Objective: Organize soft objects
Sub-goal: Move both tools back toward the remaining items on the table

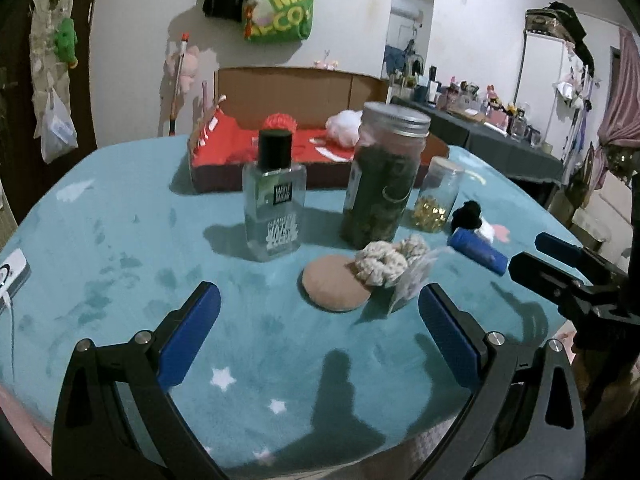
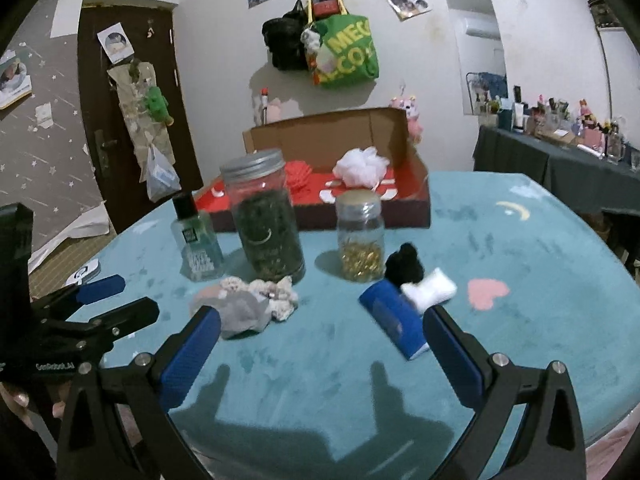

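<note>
A round tan puff (image 1: 333, 288) lies on the teal cloth just ahead of my left gripper (image 1: 320, 320), which is open and empty. Touching it are a cream crochet scrunchie (image 1: 384, 263) (image 2: 262, 294) and a grey packet (image 2: 242, 314). Further right sit a black pom-pom (image 1: 467, 216) (image 2: 404, 266), a white soft piece (image 2: 430, 290) and a blue tube (image 1: 478, 251) (image 2: 394, 326). My right gripper (image 2: 322, 334) is open, with the blue tube by its right finger. At the back, an open red-lined cardboard box (image 1: 224, 160) (image 2: 420, 208) holds a red pom-pom (image 1: 279, 122) (image 2: 298, 174) and a white mesh sponge (image 1: 344, 125) (image 2: 360, 166).
A clear bottle with black cap (image 1: 274, 200) (image 2: 196, 240), a tall jar of dark leaves (image 1: 384, 176) (image 2: 266, 220) and a small jar of gold bits (image 1: 438, 196) (image 2: 360, 240) stand mid-table. A white device (image 1: 10, 276) lies at the left edge. A cluttered side table (image 2: 560, 160) stands far right.
</note>
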### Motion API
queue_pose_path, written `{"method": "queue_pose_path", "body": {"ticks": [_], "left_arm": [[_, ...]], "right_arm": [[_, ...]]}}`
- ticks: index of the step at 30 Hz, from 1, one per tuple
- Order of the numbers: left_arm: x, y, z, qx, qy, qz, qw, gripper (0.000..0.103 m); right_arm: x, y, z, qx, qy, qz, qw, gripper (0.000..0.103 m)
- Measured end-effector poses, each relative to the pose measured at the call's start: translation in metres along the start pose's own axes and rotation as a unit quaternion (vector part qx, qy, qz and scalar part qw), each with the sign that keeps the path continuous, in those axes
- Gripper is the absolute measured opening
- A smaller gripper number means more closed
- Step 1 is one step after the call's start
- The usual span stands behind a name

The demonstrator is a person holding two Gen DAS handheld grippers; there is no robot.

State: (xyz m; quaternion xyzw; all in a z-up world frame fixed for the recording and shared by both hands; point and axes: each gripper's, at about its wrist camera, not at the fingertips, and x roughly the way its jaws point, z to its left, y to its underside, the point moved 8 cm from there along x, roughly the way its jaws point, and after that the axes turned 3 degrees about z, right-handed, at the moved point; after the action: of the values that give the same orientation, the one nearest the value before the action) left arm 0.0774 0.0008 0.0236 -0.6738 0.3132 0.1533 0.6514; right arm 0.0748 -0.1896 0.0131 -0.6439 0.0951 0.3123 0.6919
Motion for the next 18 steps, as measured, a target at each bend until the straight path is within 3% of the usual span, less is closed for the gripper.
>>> {"method": "queue_pose_path", "body": {"ticks": [5, 13, 16, 18], "left_arm": [[0.014, 0.006, 0.004, 0.001, 0.006, 0.025, 0.9997, 0.101], [0.037, 0.007, 0.004, 0.017, 0.035, 0.07, 0.9968, 0.101], [0.048, 0.005, 0.005, 0.028, 0.038, 0.087, 0.9951, 0.101], [0.054, 0.003, 0.006, 0.035, 0.04, 0.093, 0.9942, 0.099]], "right_arm": [[0.013, 0.008, 0.008, -0.004, -0.025, 0.018, 1.0, 0.103], [0.036, 0.015, 0.029, -0.005, -0.104, 0.062, 0.993, 0.103], [0.045, 0.016, 0.038, -0.002, -0.132, 0.078, 0.988, 0.099], [0.051, 0.017, 0.043, -0.004, -0.145, 0.087, 0.986, 0.09]]}}
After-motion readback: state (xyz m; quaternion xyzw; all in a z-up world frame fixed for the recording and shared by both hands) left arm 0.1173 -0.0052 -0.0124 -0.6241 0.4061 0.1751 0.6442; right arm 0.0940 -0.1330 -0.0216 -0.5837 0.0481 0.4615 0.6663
